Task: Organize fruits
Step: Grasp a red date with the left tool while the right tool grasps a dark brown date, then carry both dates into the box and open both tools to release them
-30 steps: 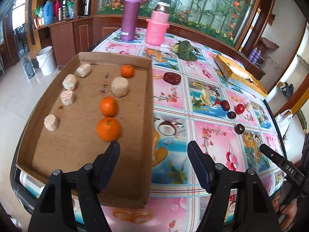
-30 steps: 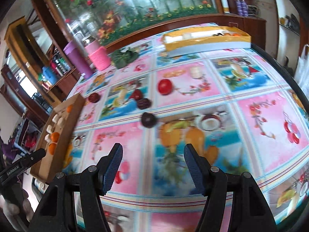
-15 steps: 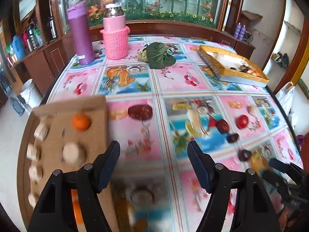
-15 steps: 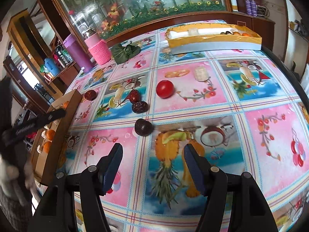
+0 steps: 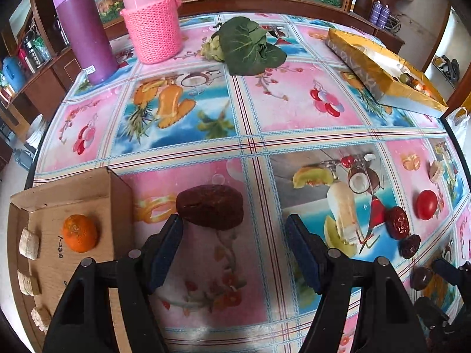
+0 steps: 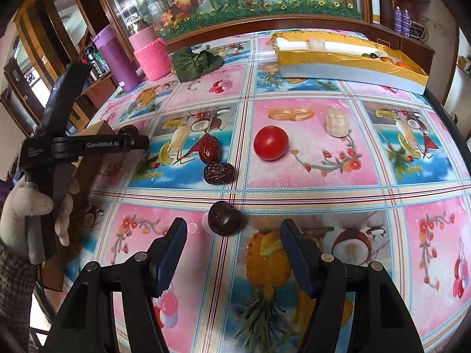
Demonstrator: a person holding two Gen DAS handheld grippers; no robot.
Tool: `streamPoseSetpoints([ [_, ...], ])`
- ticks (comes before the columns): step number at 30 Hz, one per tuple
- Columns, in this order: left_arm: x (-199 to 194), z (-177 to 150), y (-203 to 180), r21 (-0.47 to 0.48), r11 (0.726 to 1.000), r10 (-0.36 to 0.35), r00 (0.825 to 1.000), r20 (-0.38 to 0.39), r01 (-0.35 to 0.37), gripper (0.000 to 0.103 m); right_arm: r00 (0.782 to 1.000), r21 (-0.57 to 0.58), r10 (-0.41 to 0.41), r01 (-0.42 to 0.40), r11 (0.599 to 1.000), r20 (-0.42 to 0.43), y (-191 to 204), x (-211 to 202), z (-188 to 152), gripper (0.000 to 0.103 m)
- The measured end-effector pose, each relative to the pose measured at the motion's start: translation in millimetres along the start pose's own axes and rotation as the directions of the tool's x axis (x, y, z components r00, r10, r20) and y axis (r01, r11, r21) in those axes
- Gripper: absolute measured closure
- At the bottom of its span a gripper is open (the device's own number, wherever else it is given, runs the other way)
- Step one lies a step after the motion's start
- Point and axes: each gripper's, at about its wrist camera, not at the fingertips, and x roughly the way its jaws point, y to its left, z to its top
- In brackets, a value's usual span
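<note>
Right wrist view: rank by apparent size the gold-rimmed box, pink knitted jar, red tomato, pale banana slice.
1. Gold-rimmed box
2. Pink knitted jar
3. Red tomato
4. Pale banana slice
Fisheye and differing distances distort true sizes.

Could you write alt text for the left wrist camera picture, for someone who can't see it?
An open two-finger left gripper hovers over a dark red date on a fruit-patterned tablecloth. A cardboard tray at left holds an orange.
</note>
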Motion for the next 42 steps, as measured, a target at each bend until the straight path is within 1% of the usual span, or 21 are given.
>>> streamPoseSetpoints([
  [2,-1,0,1,-0.005,1.0,0.003,1.0,0.003,-0.003,0.032,1.0,-0.001,-0.009,0.009,1.0,0.001,1,4,2,0.033],
  [3,0,2,0,-0.008,1.0,0.003,1.0,0.004,-0.003,0.035,1.0,-0.003,-0.016,0.016,1.0,0.001,2,5,3,0.033],
  [4,-2,1,1,-0.014,1.0,0.008,1.0,0.017,-0.008,0.052,1.0,-0.003,-0.017,0.017,1.0,0.0,3,6,5,0.034],
  [5,-3,2,1,-0.016,1.0,0.013,1.0,0.027,-0.013,0.067,1.0,-0.005,-0.019,0.019,1.0,0.003,4,7,6,0.041],
  [6,-5,1,1,-0.017,1.0,0.011,1.0,0.028,-0.011,0.072,1.0,-0.015,-0.026,0.026,1.0,0.005,6,8,6,0.057],
  [7,-5,1,0,-0.017,1.0,0.014,0.999,0.031,-0.014,0.078,0.999,-0.029,-0.041,0.041,0.999,0.005,8,9,6,0.062],
  [8,-7,-1,-1,-0.012,1.0,0.017,0.999,0.036,-0.016,0.078,0.998,-0.045,-0.063,0.064,0.997,0.012,11,9,5,0.068],
  [9,-7,-2,-2,-0.009,1.0,0.016,0.999,0.039,-0.016,0.078,0.998,-0.052,-0.059,0.06,0.997,0.014,12,9,4,0.072],
  [11,-12,-8,-5,-0.005,1.0,0.009,0.999,0.046,-0.008,0.079,0.999,-0.054,-0.043,0.044,0.998,0.015,13,8,3,0.076],
  [13,-19,-13,-6,-0.01,1.0,-0.011,0.999,0.053,0.011,0.079,0.999,-0.049,-0.04,0.041,0.998,0.021,13,6,1,0.076],
  [16,-30,-20,-6,-0.021,0.999,-0.04,0.997,0.067,0.041,0.079,1.0,-0.021,-0.011,0.012,1.0,0.024,8,2,-2,0.076],
  [19,-47,-33,-1,-0.061,0.993,-0.097,0.992,0.084,0.102,0.079,0.999,0.006,0.001,-0.001,1.0,0.033,5,-4,-6,0.076],
  [20,-57,-41,4,-0.087,0.986,-0.133,0.986,0.103,0.142,0.079,0.999,0.013,0.006,-0.006,1.0,0.036,4,-7,-8,0.076],
  [21,-61,-46,6,-0.103,0.981,-0.153,0.982,0.112,0.165,0.079,0.999,0.019,0.01,-0.01,1.0,0.04,4,-10,-9,0.076],
  [23,-77,-65,15,-0.15,0.96,-0.213,0.966,0.149,0.235,0.079,0.999,0.025,0.014,-0.015,1.0,0.052,4,-17,-13,0.076],
  [26,-97,-91,27,-0.198,0.94,-0.241,0.951,0.196,0.279,0.079,0.998,0.024,0.017,-0.019,1.0,0.065,7,-26,-18,0.076],
  [28,-110,-108,38,-0.228,0.933,-0.228,0.947,0.226,0.28,0.079,0.997,0.017,0.024,-0.025,1.0,0.072,12,-32,-21,0.076],
  [30,-123,-128,54,-0.268,0.926,-0.197,0.947,0.255,0.265,0.078,0.996,0.002,0.036,-0.037,0.999,0.077,21,-39,-23,0.076],
  [33,-136,-152,82,-0.337,0.909,-0.156,0.95,0.272,0.245,0.078,0.995,-0.035,0.066,-0.064,0.997,0.079,41,-46,-27,0.076],
  [37,-151,-184,123,-0.433,0.889,-0.026,0.961,0.274,0.148,0.078,0.991,-0.106,0.118,-0.11,0.988,0.068,78,-51,-33,0.076],
  [42,-159,-210,155,-0.496,0.867,0.09,0.963,0.254,0.05,0.078,0.98,-0.181,0.198,-0.191,0.965,0.018,129,-45,-39,0.076],
])
